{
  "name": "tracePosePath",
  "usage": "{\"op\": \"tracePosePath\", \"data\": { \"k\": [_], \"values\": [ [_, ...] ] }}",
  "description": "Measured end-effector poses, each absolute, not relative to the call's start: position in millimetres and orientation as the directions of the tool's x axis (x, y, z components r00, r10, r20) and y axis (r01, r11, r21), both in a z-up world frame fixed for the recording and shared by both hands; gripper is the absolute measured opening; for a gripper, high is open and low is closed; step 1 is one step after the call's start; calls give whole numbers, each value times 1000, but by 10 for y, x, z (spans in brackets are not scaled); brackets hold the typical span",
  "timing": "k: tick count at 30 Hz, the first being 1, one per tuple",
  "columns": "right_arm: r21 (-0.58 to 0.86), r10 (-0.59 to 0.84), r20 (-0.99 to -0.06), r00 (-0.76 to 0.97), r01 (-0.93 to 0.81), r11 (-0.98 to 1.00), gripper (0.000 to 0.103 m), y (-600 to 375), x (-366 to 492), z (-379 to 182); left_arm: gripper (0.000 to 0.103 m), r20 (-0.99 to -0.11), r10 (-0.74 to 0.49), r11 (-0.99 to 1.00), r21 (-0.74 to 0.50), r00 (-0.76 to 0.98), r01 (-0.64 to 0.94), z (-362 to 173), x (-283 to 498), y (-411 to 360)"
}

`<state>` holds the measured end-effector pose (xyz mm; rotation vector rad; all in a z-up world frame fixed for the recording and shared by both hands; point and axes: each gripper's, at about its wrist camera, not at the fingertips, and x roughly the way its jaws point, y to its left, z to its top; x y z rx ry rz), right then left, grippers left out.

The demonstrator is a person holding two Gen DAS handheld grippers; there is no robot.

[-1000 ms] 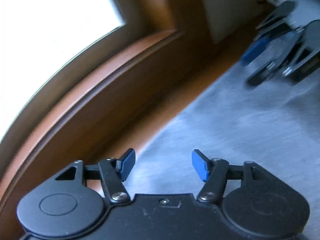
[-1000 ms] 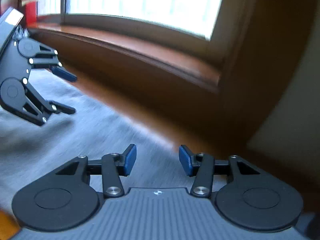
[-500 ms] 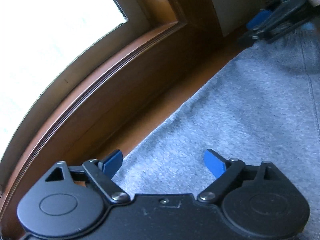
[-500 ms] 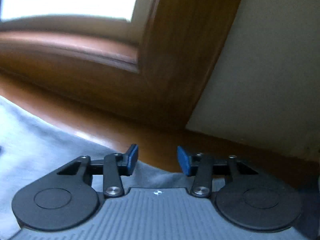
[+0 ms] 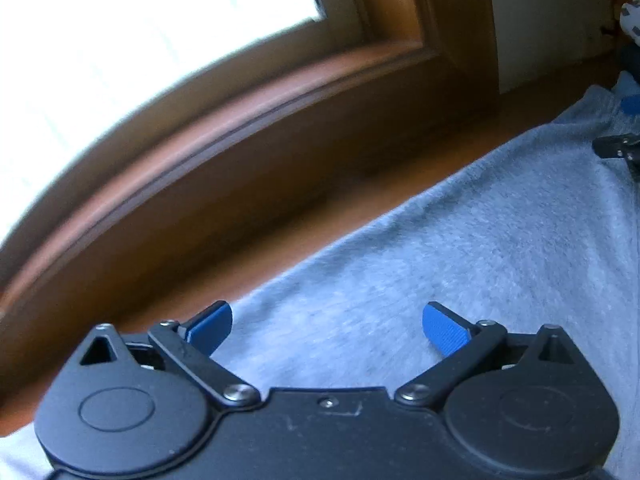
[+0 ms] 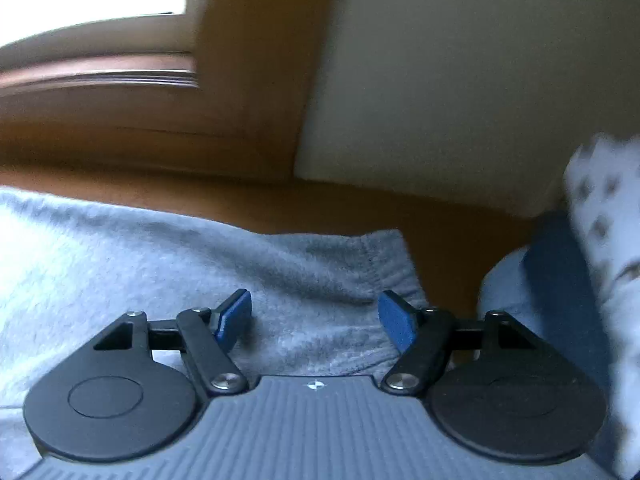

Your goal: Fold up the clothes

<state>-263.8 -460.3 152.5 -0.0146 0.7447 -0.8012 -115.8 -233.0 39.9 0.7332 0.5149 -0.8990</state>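
Observation:
A grey fleece garment lies spread flat on a brown wooden surface. My left gripper hovers low over its far edge, open wide, blue pads apart with only cloth beneath. In the right wrist view the same grey garment shows a stitched cuffed corner. My right gripper is open just above that corner, nothing between its fingers. A tip of the right gripper shows at the far right edge of the left wrist view.
A wooden window sill and frame runs close behind the garment. A cream wall stands to the right. A blue cloth and a white spotted cloth lie right of the corner.
Both grippers have spread apart and dropped toward the garment's far edge. The left one opened wider; the right one swung right to the cuffed corner and opened.

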Motion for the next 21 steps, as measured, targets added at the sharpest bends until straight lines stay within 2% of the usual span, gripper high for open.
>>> {"op": "tracePosePath", "data": {
  "k": [3, 8, 13, 20, 21],
  "values": [
    [-319, -651, -539, 534, 586, 745, 85, -3989, -2427, 1434, 102, -659, -467, 442, 404, 590, 801, 477, -1146, -2012],
    [-182, -435, -554, 710, 406, 895, 85, -3282, -1957, 1455, 102, -639, -344, 552, 454, 688, 699, 516, -805, -1309],
    [-46, -238, -597, 766, 264, 964, 85, -2723, -1017, 1238, 102, -691, -200, 669, 422, 695, 612, 380, -87, -658],
    [3, -200, -641, 741, 262, 965, 84, -2202, -20, 793, 103, -719, -189, 740, 343, 668, 578, 267, 645, 197],
    [9, -195, -647, 737, 263, 965, 93, -2129, 120, 729, 103, -726, -203, 747, 319, 657, 583, 285, 731, 343]
  ]
}}
